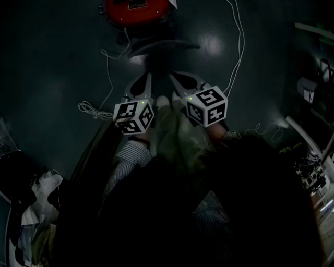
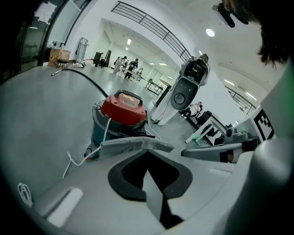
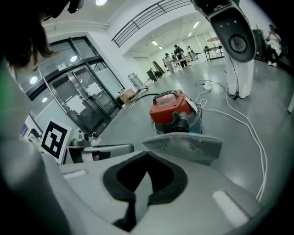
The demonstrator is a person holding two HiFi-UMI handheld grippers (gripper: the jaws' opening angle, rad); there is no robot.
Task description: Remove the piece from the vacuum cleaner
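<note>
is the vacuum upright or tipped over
Upright: the vacuum cleaner stands on its teal body with the red top uppermost, as both gripper views show.

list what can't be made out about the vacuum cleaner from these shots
- Head view: the vacuum cleaner is cut off by the top edge and too dark to tell its parts.
- Left gripper view: the shut left claw hides part of its base.
- Right gripper view: the shut right claw covers its lower front.
- Which piece comes off: no view shows enough to say.
</note>
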